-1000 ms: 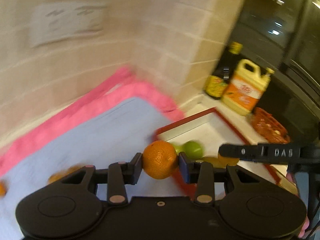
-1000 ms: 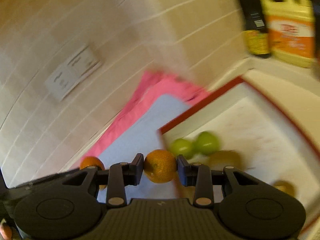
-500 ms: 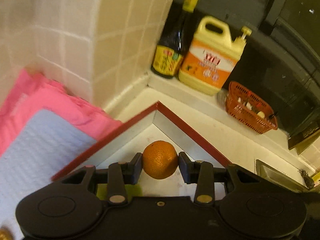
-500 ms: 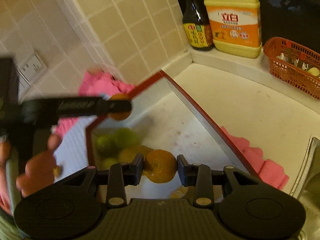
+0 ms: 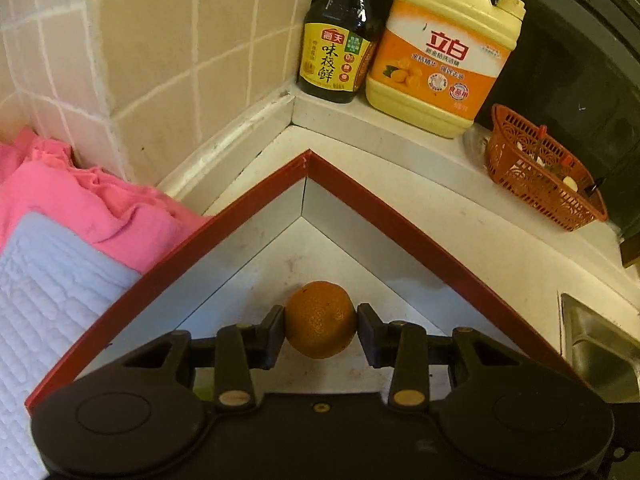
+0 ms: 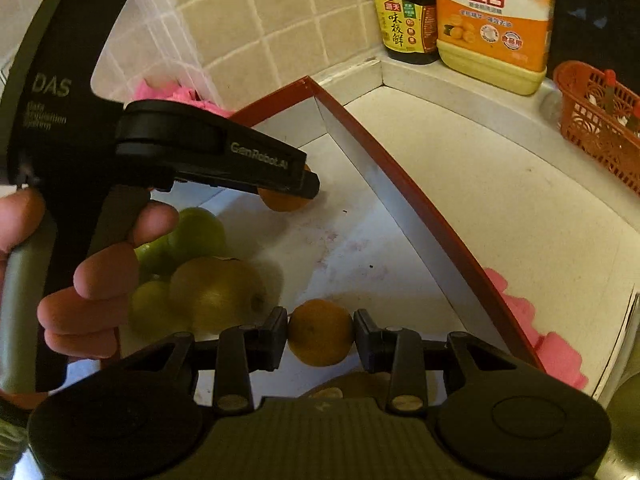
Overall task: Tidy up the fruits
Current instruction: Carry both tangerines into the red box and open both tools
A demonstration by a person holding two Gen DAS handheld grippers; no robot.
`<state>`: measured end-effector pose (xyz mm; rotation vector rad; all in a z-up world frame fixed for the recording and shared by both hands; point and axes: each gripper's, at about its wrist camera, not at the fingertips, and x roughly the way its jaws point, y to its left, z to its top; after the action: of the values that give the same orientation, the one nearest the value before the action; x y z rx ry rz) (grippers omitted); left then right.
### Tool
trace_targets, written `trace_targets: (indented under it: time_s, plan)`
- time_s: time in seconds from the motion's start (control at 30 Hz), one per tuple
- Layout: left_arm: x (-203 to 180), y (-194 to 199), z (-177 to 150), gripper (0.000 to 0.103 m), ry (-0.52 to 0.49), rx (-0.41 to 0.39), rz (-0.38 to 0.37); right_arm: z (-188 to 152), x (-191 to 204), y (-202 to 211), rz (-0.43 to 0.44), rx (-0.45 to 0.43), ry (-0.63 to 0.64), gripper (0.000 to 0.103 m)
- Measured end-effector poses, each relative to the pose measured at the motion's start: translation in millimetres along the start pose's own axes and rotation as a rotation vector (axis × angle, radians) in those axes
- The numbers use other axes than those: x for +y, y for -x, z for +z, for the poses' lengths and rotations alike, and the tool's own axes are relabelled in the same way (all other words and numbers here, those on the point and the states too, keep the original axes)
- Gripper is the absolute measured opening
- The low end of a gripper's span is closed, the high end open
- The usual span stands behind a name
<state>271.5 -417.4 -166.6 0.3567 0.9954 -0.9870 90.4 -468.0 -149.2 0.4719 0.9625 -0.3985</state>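
Red-rimmed tray (image 6: pixel 404 184), green fruit (image 6: pixel 196 236) in rt view only; both tongs (image 5: pixel 320 330) (image 6: pixel 320 334) pinching oranges (image 5: pixel 321 319) (image 6: pixel 320 332).

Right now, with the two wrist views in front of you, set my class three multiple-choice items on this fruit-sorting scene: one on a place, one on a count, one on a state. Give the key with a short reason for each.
1. Where does the dark sauce bottle stand?
A. on the ledge, left of the yellow detergent jug
B. inside the red basket
C. in the tray

2. How many oranges are held in grippers?
A. none
B. one
C. two

3. What is the right gripper doing?
A. hanging open
B. shut on an orange
C. shut on a cloth

Key:
1 A, bottle and jug stand side by side on the corner ledge.
2 C, the left gripper clamps its own orange too.
3 B, both fingers press the fruit's sides above the tray.
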Motion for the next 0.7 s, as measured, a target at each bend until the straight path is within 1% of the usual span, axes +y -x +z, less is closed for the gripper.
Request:
trace_targets:
  time_s: [0.1, 0.3, 0.33, 0.37, 0.4, 0.5, 0.57, 0.63, 0.7]
  plan:
    - [0.9, -4.5, -1.2, 0.046, -0.004, 0.012, 0.011, 0.2, -1.9, -7.3, 0.005, 0.02, -0.006, 0.038]
    - [0.7, -4.3, -2.4, 0.048, -0.009, 0.008, 0.02, -1.1, -0.6, -8.2, -0.002, 0.022, -0.007, 0.04]
    - [0.4, -3.0, -2.8, 0.048, -0.009, 0.007, 0.02, -1.0, -0.4, -7.4, -0.001, 0.024, -0.011, 0.04]
    - [-0.1, -0.7, -3.2, 0.054, -0.012, 0.002, 0.014, -0.6, -1.0, -6.1, 0.005, 0.023, -0.017, 0.04]
    - [-1.1, 3.2, -3.9, 0.056, -0.016, -0.008, 0.015, -0.6, -1.4, -3.9, 0.009, 0.02, -0.022, 0.041]
    - [-6.5, 15.6, -4.7, 0.058, -0.039, -0.033, 0.034, -2.0, -0.2, 5.8, -0.007, 0.002, -0.018, 0.048]
    - [-9.1, 28.1, -6.1, 0.059, -0.05, -0.054, 0.037, -5.1, 0.5, 13.5, -0.026, -0.015, -0.002, 0.055]
    - [-10.4, 42.6, -8.1, 0.062, -0.053, -0.078, 0.04, -9.5, 0.8, 23.5, -0.047, -0.029, 0.003, 0.057]
    - [-10.7, 58.4, -11.4, 0.063, -0.05, -0.104, 0.047, -12.7, -0.8, 34.8, -0.048, -0.048, -0.014, 0.059]
